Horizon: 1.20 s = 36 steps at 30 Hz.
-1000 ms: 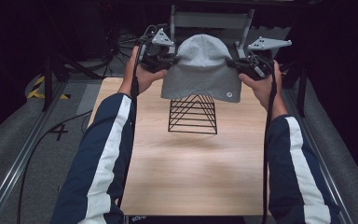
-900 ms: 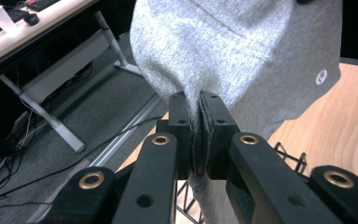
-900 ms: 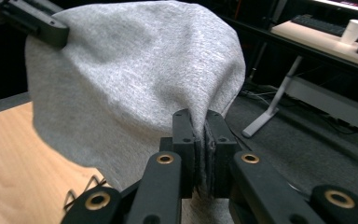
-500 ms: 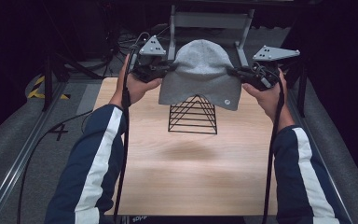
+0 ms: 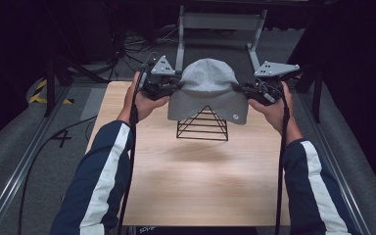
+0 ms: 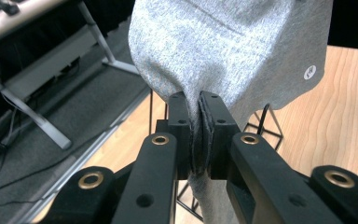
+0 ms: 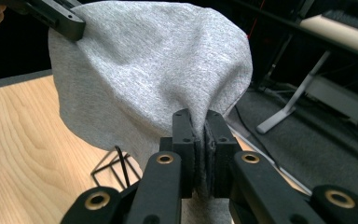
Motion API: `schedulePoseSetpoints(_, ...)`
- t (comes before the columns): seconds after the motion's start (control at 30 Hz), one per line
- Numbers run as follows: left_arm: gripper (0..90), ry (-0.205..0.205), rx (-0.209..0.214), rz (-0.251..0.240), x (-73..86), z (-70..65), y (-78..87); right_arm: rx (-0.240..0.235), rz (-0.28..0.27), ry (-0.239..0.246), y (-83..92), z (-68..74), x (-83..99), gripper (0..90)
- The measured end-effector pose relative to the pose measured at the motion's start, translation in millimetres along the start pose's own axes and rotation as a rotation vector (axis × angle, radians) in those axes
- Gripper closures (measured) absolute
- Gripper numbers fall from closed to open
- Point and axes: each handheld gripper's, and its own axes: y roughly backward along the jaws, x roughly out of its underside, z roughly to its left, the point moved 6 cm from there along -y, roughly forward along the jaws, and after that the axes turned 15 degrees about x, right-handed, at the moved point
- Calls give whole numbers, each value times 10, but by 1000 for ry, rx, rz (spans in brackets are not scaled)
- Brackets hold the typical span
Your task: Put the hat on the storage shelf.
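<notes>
The grey beanie point(image 5: 208, 90) has sunk lower over the black wire pyramid stand point(image 5: 203, 125), its edges clamped by the left gripper point(image 6: 195, 114) and the right gripper point(image 7: 200, 128).

The person is wearing navy sleeves point(image 5: 100, 171) with a broad white stripe running down each arm. The left gripper point(image 6: 196, 116) and right gripper point(image 7: 200, 135) are showing matte black jaws with brass-ringed screw holes. Grey three-cornered plates point(image 5: 274, 68) are topping them, and black cables point(image 5: 280, 161) are trailing down.
</notes>
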Motion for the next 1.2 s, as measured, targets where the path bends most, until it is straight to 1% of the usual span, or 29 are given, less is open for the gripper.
schedulePoseSetpoints(0.03, 837, 9, 0, 7, 41, 6, -41, 1, 10, 3, -33, 6, 50, 850)
schedulePoseSetpoints(0.1, 837, 14, 6, 17, 115, 15, -106, -4, 27, -1, -86, 25, 144, 850)
schedulePoseSetpoints(0.13, 836, 14, 6, 17, 115, 15, -106, -4, 27, -1, -86, 25, 144, 850)
schedulePoseSetpoints(0.17, 836, 16, 8, 24, 162, 21, -146, -8, 33, -5, -107, 36, 187, 850)
schedulePoseSetpoints(0.27, 836, 34, 15, 33, 281, 24, -235, -19, 57, -10, -181, 80, 338, 850)
schedulePoseSetpoints(0.3, 836, 46, 23, 38, 329, 19, -268, -23, 63, -10, -202, 96, 381, 850)
schedulePoseSetpoints(0.47, 835, 59, 32, 44, 488, -2, -373, -41, 92, -17, -289, 184, 590, 850)
schedulePoseSetpoints(0.53, 835, 62, 37, 61, 561, -17, -420, -47, 101, -18, -318, 218, 664, 850)
schedulePoseSetpoints(0.57, 835, 63, 38, 61, 595, -20, -447, -51, 111, -21, -330, 235, 702, 850)
schedulePoseSetpoints(0.67, 835, 72, 39, 93, 714, -29, -528, -57, 132, -20, -373, 274, 807, 850)
schedulePoseSetpoints(0.7, 835, 72, 39, 93, 714, -29, -528, -57, 132, -20, -373, 274, 807, 850)
schedulePoseSetpoints(0.83, 835, 71, 36, 132, 831, -42, -642, -56, 171, -14, -461, 324, 965, 850)
schedulePoseSetpoints(0.87, 836, 74, 37, 132, 853, -48, -672, -55, 179, -15, -483, 331, 1001, 850)
schedulePoseSetpoints(0.9, 835, 73, 41, 142, 880, -54, -701, -54, 188, -17, -505, 337, 1039, 850)
schedulePoseSetpoints(0.93, 836, 73, 40, 147, 896, -56, -718, -56, 204, -21, -546, 353, 1115, 850)
schedulePoseSetpoints(0.97, 836, 80, 46, 156, 934, -63, -755, -56, 210, -21, -562, 360, 1143, 850)
schedulePoseSetpoints(1.03, 835, 79, 45, 169, 978, -67, -798, -57, 221, -27, -593, 376, 1201, 850)
schedulePoseSetpoints(1.07, 836, 79, 45, 169, 978, -67, -798, -56, 229, -29, -614, 385, 1239, 850)
schedulePoseSetpoints(1.13, 836, 87, 49, 169, 1036, -68, -855, -54, 240, -33, -644, 388, 1295, 850)
schedulePoseSetpoints(1.2, 837, 93, 56, 178, 1067, -72, -880, -53, 244, -47, -662, 381, 1334, 849)
